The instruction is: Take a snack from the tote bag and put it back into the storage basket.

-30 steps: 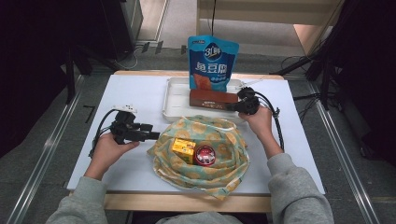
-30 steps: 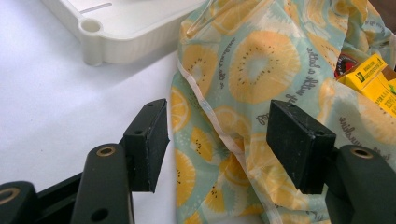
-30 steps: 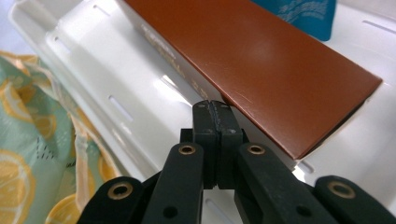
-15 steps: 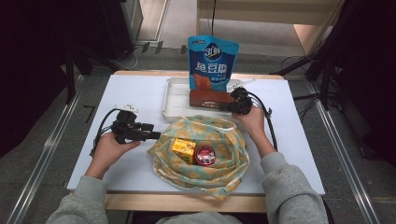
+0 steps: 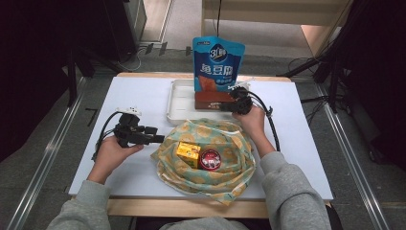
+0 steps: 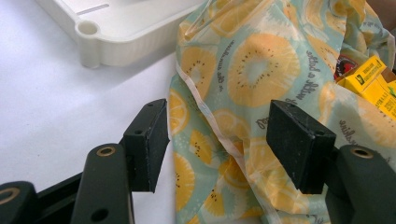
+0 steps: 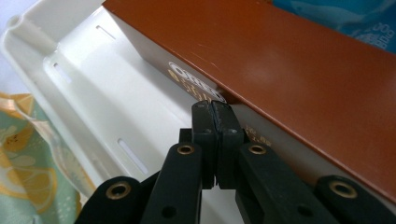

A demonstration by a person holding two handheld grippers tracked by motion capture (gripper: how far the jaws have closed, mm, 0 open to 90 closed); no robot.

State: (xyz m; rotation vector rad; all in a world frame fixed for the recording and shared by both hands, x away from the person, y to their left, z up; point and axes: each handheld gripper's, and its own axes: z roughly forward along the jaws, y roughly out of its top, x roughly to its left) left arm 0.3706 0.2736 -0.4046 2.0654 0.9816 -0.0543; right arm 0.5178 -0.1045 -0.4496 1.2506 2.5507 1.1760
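Over at the left, the left hand-held gripper (image 5: 155,139) is lying low over the white tabletop (image 5: 139,96), its black jaws standing wide apart with nothing pressed between them. In the left gripper view those jaws are framing the edge of the pale green cloth bag printed with yellow citrus slices (image 6: 243,84), whose white drawstring is running down between them. Moving rightward, the bag (image 5: 210,158) is sitting open near the front edge of the tabletop, and a small yellow carton (image 5: 188,153) and a round red-lidded tin (image 5: 210,159) are lying side by side inside it. Just behind the bag, a shallow white plastic tray (image 5: 179,98) is resting on the tabletop, and a long reddish-brown cardboard box (image 5: 210,99) is lying along the tray's right part. A blue stand-up snack pouch (image 5: 218,64) is standing upright behind that box. At the right, the right hand-held gripper (image 5: 234,97) is reaching in by the box's right end, its jaws fully closed on each other and gripping nothing; in the right gripper view the shut tips (image 7: 215,108) are pressing up against the box's (image 7: 289,60) pale side, above the tray floor (image 7: 107,93).
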